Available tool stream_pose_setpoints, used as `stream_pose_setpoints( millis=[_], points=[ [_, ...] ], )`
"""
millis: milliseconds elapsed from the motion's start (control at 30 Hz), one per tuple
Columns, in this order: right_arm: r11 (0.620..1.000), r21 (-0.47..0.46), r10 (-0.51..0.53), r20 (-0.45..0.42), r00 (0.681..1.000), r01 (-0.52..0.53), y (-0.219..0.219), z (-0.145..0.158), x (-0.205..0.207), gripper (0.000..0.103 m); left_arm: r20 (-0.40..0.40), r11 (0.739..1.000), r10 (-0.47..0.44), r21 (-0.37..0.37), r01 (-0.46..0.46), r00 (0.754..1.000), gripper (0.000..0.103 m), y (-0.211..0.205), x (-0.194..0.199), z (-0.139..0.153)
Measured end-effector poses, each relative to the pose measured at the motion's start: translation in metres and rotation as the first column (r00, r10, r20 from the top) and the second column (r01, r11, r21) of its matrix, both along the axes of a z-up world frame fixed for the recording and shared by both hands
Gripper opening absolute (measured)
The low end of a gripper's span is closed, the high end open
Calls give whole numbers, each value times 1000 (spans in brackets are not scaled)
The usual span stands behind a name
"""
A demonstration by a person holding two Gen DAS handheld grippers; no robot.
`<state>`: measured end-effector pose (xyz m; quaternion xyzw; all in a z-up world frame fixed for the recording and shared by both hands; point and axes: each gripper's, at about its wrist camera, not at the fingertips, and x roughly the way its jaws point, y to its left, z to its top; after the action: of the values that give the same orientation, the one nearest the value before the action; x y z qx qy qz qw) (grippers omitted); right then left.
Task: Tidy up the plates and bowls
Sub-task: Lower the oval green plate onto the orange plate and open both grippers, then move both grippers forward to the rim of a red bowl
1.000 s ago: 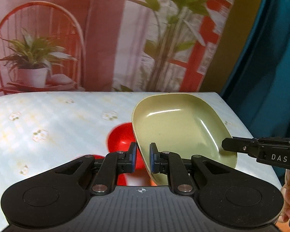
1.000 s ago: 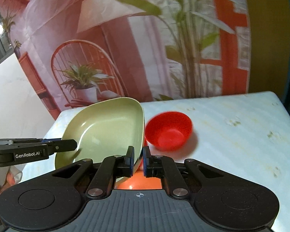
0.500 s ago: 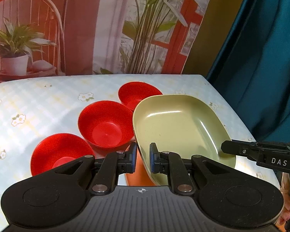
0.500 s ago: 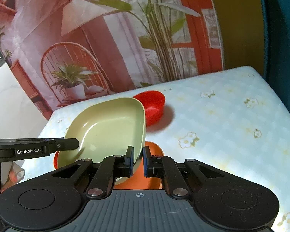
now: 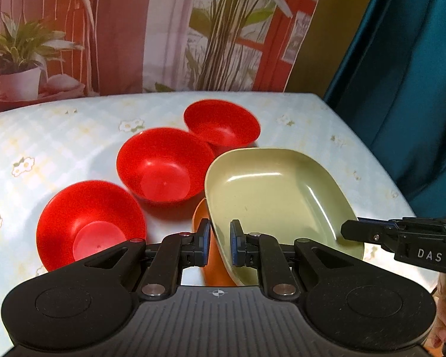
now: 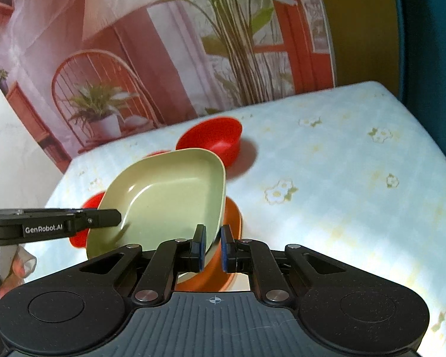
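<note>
A green rectangular plate (image 5: 276, 196) (image 6: 169, 190) hangs tilted just over an orange plate (image 5: 214, 267) (image 6: 233, 217) on the table. My left gripper (image 5: 218, 244) is shut on the green plate's near rim. On the opposite rim, the jaws of my right gripper (image 6: 212, 245) are opening, though the rim still sits between its pads. Each gripper appears side-on in the other's view: the right gripper (image 5: 346, 230) and the left gripper (image 6: 117, 217). Three red bowls (image 5: 86, 223) (image 5: 163, 166) (image 5: 221, 122) stand left of and behind the plates.
The table (image 6: 342, 178) wears a pale blue floral cloth. A printed backdrop (image 5: 163, 29) with a chair and plants hangs behind it, and a teal curtain (image 5: 401, 89) hangs to the right. A hand (image 6: 15, 267) holds the left gripper's handle.
Both grippers have sunk toward the table with the green plate between them. The three red bowls and the orange plate have come into view beneath it.
</note>
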<state>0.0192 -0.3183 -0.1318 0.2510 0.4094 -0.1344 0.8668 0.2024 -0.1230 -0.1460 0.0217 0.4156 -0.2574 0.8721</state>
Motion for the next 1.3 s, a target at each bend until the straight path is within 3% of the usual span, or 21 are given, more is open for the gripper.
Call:
stream_pose_setpoints(
  millis=[267, 867, 1300],
  points=[
    [1000, 6, 4, -35, 999, -4, 7, -19, 0, 12, -7, 999, -10, 30, 10, 1000, 15, -3, 3, -12],
    [996, -78, 33, -63, 997, -38, 18, -34, 7, 12, -5, 995, -14, 94, 15, 1000, 15, -10, 5, -35],
    [992, -113, 45, -61, 997, -51, 23, -34, 7, 21, -6, 994, -26, 105, 27, 1000, 15, -10, 6, -39]
  ],
)
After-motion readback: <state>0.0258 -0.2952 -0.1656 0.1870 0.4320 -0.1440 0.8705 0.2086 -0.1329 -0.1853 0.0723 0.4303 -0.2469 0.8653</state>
